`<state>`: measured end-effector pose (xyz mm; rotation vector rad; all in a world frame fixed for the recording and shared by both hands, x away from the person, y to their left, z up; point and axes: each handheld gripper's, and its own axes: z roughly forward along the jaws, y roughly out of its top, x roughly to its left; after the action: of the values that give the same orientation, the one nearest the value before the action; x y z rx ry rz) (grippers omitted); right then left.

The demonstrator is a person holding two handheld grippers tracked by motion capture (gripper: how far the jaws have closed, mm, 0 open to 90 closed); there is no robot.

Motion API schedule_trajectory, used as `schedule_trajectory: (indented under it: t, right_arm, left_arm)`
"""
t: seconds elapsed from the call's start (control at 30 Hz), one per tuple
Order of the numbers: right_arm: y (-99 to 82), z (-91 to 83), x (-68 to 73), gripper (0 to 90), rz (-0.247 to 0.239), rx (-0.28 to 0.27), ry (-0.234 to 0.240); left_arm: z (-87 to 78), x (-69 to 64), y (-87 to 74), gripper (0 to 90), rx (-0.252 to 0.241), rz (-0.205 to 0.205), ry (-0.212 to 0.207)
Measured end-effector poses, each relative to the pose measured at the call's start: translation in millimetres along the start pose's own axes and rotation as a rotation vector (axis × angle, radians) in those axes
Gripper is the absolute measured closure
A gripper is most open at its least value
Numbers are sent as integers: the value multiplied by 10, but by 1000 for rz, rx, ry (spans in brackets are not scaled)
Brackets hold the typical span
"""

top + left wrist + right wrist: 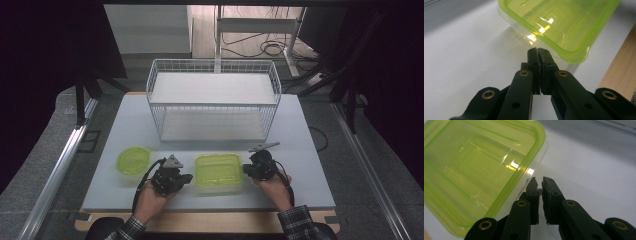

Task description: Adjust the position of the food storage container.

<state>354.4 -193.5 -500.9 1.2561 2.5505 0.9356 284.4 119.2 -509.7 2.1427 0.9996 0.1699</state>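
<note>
While both grippers flank it, the square box [218, 170] with its green lid sits at the table's [300, 150] near edge, in front of the wire basket [213, 100]. Through the lid nothing can be made out inside the box. A round box [133, 160], also green-lidded, lies to its left, well apart. The basket holds nothing on either level. The left gripper [538, 51] has its jaws pressed together, tips just beside the box's corner. The right gripper [539, 180] has its jaws nearly together with nothing between them, right beside the box's wall. No label or writing is legible.
</note>
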Motion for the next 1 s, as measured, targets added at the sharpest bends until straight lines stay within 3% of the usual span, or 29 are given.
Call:
schedule_trajectory:
  t: [0.3, 0.43, 0.5, 0.53, 0.6, 0.67, 0.83, 0.87, 0.93, 0.97, 1.0]
  right_arm:
    - [73, 107, 15, 836, -23, 2, 27]
    - [63, 95, 4, 814, -44, -4, -1]
    - [60, 71, -3, 810, -51, -8, -19]
    - [38, -10, -34, 792, -71, -35, -41]
    - [26, -46, -45, 785, -66, -47, -39]
    - [-35, -198, -40, 757, -85, -102, -34]
    - [-119, -338, 8, 659, -103, -154, -10]
    - [-139, -362, 19, 610, -105, -167, -9]
    - [-180, -391, 29, 482, -106, -183, -11]
    - [-226, -386, 19, 346, -99, -185, 3]
    - [-242, -379, 13, 310, -95, -184, 9]
  left_arm:
    - [-71, -71, -69, 880, -11, -9, -55]
    - [-92, -82, -106, 874, -3, 13, -24]
    - [-150, -68, -128, 873, -26, 33, -10]
    - [-170, -63, -135, 858, -33, 39, -6]
    - [-219, -44, -160, 847, -54, 50, 6]
    - [-260, -7, -203, 748, -76, 52, 26]
    - [-288, 31, -258, 408, -102, 52, 72]
    - [-289, 36, -269, 408, -106, 51, 78]
    - [-281, 45, -295, 313, -94, 55, 86]
    - [-274, 45, -307, 235, -87, 56, 88]
    - [-269, 46, -315, 213, -74, 57, 86]
